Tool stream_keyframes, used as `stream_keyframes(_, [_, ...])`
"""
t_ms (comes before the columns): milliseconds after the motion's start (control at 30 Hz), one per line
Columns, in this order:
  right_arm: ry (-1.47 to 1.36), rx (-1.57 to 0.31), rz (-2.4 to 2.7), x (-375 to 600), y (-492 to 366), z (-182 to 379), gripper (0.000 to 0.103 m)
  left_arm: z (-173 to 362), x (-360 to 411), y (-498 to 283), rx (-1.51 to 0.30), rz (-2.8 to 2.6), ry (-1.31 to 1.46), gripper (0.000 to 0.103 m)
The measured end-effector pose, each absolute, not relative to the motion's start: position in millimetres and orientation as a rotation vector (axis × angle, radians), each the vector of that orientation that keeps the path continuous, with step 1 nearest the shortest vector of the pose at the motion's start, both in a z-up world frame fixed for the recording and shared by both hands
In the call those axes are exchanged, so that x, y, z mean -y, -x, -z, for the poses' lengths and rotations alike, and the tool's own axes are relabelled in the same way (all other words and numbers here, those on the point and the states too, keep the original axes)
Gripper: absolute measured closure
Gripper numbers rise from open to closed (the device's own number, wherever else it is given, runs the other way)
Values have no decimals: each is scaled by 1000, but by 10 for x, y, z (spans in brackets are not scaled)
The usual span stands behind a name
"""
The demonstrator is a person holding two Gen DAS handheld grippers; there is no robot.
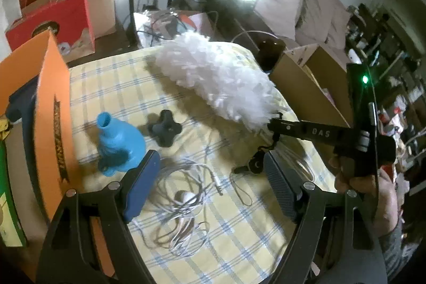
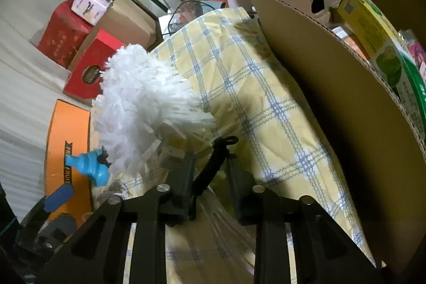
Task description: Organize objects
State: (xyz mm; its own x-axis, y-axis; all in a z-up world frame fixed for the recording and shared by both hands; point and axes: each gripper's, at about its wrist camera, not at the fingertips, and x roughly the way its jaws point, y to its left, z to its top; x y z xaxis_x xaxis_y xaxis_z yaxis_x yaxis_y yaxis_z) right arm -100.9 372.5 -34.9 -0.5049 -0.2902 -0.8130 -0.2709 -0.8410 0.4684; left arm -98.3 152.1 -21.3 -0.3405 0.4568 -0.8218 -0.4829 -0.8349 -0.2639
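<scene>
Right gripper [image 2: 210, 177] is clamping narrowly on the duster [image 2: 138, 108] handle; left gripper [image 1: 210, 182] is hovering wide over the cable [image 1: 186, 201]. Lifting should be kept level, clearing the cardboard box [image 2: 332, 87] rim at the bed's edge.

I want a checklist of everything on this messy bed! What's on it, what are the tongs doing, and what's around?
Surface: yellow checked cloth, rumpled.
Job's things: white fluffy duster lying across the cloth; blue vase standing near the orange box; black cross-shaped knob beside the vase.
Clutter: small black round gadget with a loop cord.
Grippers: left tongs open, over the white cables, holding nothing; right tongs closed on the duster's black handle.
Cables: tangled white cables on the cloth.
Surroundings: open cardboard box with packets inside to the right; red boxes stacked behind.
</scene>
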Motion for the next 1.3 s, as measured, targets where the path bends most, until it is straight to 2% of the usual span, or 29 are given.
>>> stream_keyframes(33, [-1549,874,2566,-3712,1019,351,90,215,-1494,1002,-28,-2188,1337,26])
stream_keyframes(133, [-1505,817,2600,-3669,989,323,95,239,-1434,1030,-23,-2176,1371,26])
stream_keyframes(533, [-1263,708,2661,-3545,595,-149,95,704,-1539,974,-156,-2162,1531,26])
stream_keyframes(700, [-1215,675,2655,-3461,517,-328,95,875,-1680,945,-269,-2211,1529,26])
stream_keyframes(1000, [-1175,505,2705,-3269,468,-468,95,920,-1736,875,-283,-2306,1474,41])
stream_keyframes(1100, [-1177,469,2712,-3234,472,-450,95,915,-1779,845,-308,-2334,1456,50])
stream_keyframes(1300, [-1183,468,2702,-3221,480,-413,95,892,-1812,812,-283,-2341,1432,74])
